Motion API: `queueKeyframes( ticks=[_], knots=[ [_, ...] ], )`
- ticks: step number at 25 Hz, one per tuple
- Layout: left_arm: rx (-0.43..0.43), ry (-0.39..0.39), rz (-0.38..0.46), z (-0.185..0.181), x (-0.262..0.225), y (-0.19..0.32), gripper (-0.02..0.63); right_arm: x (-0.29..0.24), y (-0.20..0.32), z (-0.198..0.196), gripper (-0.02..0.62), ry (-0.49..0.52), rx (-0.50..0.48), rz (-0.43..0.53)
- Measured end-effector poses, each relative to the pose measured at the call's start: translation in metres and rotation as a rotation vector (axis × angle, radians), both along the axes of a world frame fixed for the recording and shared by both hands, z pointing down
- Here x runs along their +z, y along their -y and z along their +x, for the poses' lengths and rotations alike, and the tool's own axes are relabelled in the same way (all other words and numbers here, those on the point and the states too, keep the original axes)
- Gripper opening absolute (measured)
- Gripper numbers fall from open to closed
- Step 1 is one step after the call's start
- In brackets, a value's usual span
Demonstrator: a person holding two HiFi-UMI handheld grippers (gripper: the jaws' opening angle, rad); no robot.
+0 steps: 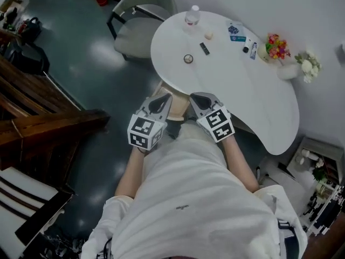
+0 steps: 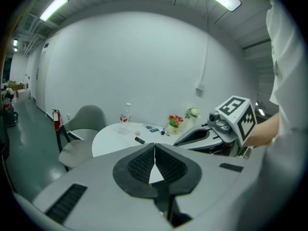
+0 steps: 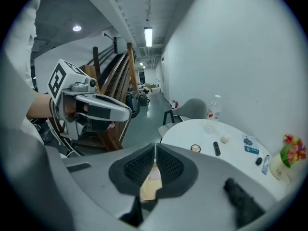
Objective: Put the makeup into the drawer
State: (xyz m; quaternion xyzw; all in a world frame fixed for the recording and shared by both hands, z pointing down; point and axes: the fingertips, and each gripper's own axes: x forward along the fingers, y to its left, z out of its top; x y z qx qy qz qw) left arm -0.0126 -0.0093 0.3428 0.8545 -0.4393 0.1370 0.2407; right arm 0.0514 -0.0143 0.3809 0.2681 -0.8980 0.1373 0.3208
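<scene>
Makeup lies on the round white table (image 1: 232, 90): a round compact (image 1: 188, 59), a black tube (image 1: 204, 48), a small beige ball (image 1: 209, 35), a blue packet (image 1: 235, 31) and a slim tube (image 1: 253, 50). The right gripper view shows the compact (image 3: 195, 148) and the black tube (image 3: 216, 149) ahead on the table. My left gripper (image 1: 161, 98) and right gripper (image 1: 197, 97) hover side by side at the table's near edge, short of the makeup. Both are shut and hold nothing. A tan wooden piece (image 1: 178, 110) shows between them under the table edge; I see no drawer front.
A water bottle (image 1: 193, 15) stands at the table's far side. A pot of bright flowers (image 1: 276, 46) and white flowers (image 1: 307, 65) sit by the wall. A grey chair (image 1: 141, 23) stands at the far left of the table, and a wooden stair (image 1: 32, 112) at the left.
</scene>
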Motion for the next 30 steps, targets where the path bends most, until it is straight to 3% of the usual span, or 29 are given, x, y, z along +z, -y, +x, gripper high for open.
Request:
queueKeyframes(
  ticks=[12,20,30],
  knots=[
    [-0.022,0.022,-0.051,0.079,0.016,0.107,0.012,0.030,0.138,0.090,0.055,-0.005,0.062,-0.025],
    [-0.044,0.011,-0.121,0.120,0.053,0.163,0.012,0.077,0.228,0.139,0.072,-0.097,0.049,-0.028],
    [-0.113,0.013,-0.176,0.119,0.098,0.212,0.012,0.134,0.309,0.132,0.078,-0.168,-0.020,-0.027]
  ],
)
